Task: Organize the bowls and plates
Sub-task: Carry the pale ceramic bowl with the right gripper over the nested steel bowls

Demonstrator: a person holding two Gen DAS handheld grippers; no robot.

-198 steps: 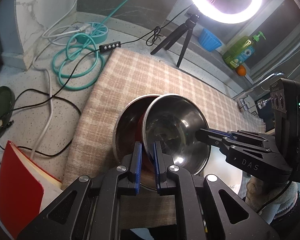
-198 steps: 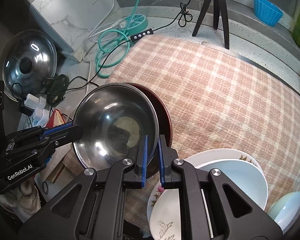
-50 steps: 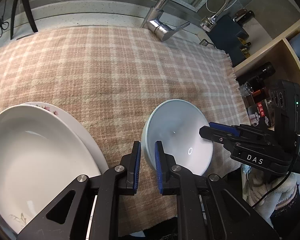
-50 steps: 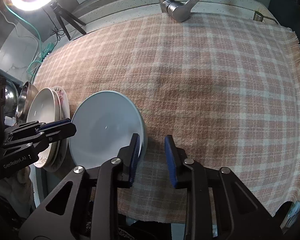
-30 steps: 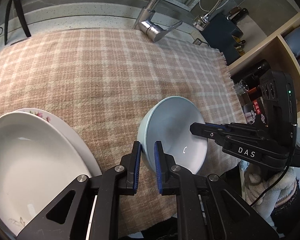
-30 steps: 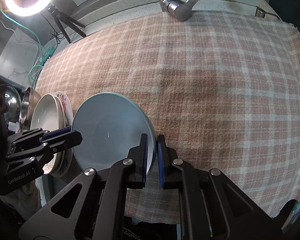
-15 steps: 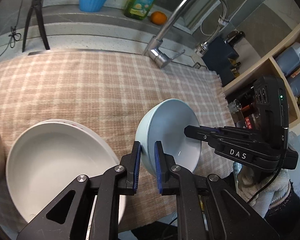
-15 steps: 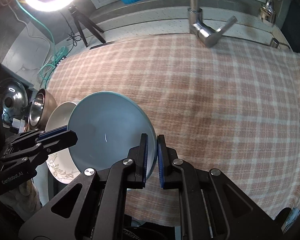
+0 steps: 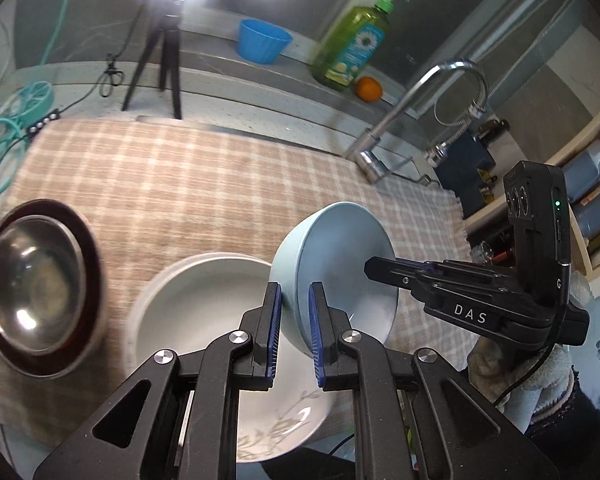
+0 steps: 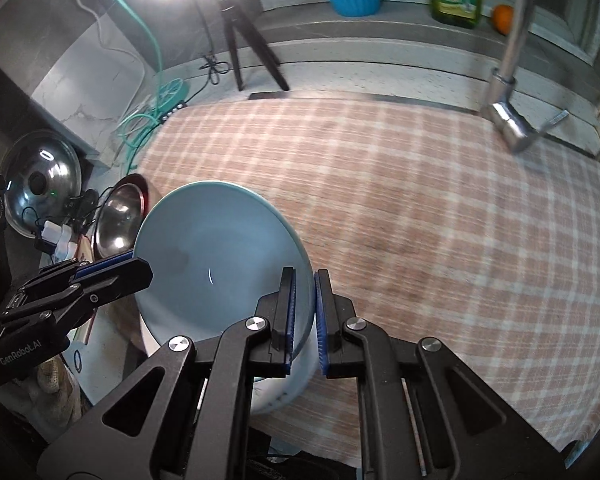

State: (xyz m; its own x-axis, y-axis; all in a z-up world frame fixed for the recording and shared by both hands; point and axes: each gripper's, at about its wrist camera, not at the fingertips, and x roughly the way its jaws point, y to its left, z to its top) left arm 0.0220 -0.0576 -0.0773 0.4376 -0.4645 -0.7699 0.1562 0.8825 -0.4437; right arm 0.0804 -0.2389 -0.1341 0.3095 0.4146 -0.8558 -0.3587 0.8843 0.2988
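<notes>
Pale blue ceramic bowl [image 9: 336, 268] tilted, clamped at opposite rims by left gripper [image 9: 294, 332] and right gripper [image 10: 304, 316], hanging just above the white ceramic deep plate [image 9: 196, 312], offset rightward.

1. A home kitchen: a chrome tap [image 9: 412, 108] rises behind the bench [image 9: 236, 92].
2. A dish-soap bottle [image 9: 352, 48], an orange [image 9: 369, 89] and a blue tub [image 9: 262, 45] stand on the ledge.
3. A pot lid [image 10: 40, 184] leans at the left.
</notes>
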